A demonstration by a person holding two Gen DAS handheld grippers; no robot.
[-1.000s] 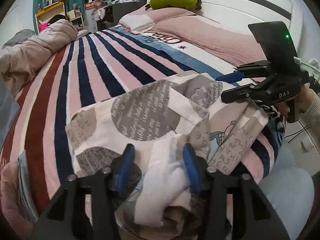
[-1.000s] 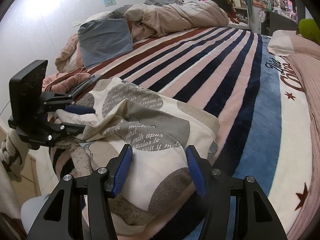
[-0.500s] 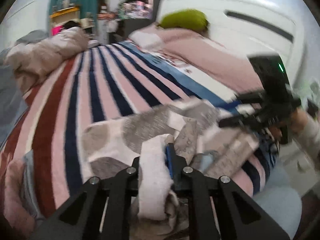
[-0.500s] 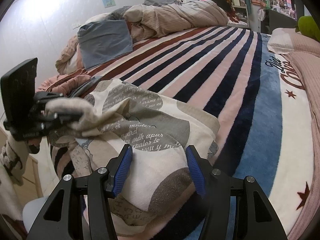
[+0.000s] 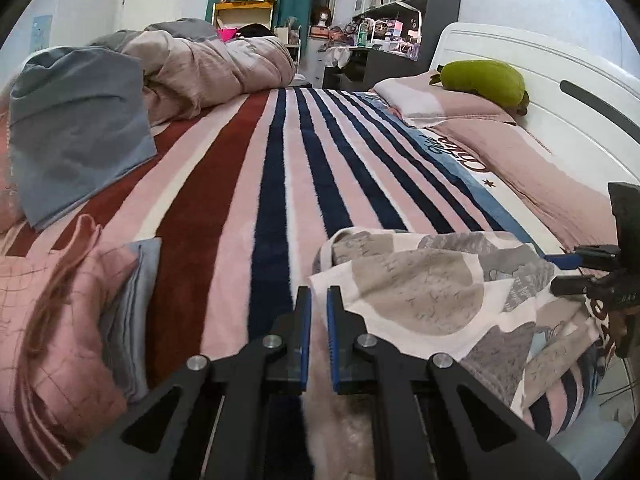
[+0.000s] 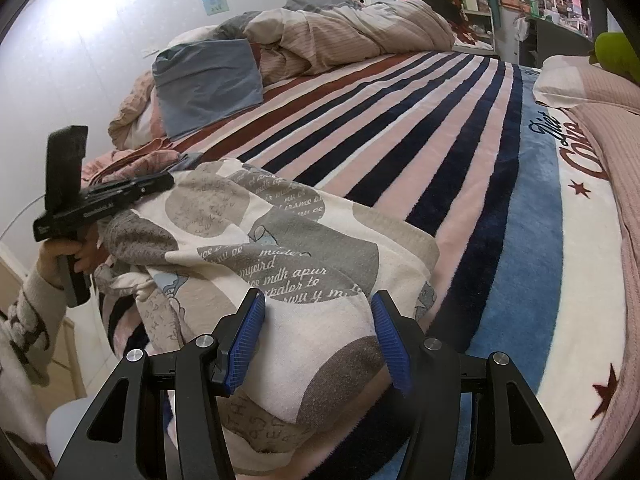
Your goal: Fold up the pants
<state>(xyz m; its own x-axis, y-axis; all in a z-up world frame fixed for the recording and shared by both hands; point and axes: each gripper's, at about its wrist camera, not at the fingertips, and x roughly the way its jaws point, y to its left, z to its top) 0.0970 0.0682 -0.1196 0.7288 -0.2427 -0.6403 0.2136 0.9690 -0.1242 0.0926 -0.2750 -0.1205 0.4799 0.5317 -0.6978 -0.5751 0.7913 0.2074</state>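
The pants, cream with grey circles and lettering, lie rumpled on the striped blanket at the bed's near edge. My left gripper is shut on a pale edge of the pants, and the cloth trails back between its fingers. In the right wrist view the pants spread out from that left gripper, held by a hand at the far left. My right gripper hangs open just over the near fold of the pants, its blue pads wide apart and pressing nothing. It also shows at the right edge of the left wrist view.
Folded pink checked and blue clothes lie left of the pants. A grey-blue cloth and a bunched duvet sit at the far end. A pillow with a green plush lies by the white headboard.
My left gripper closed on a pale fold of the pants and swung left with it, rolling as it went. The right gripper stayed where it was, open.
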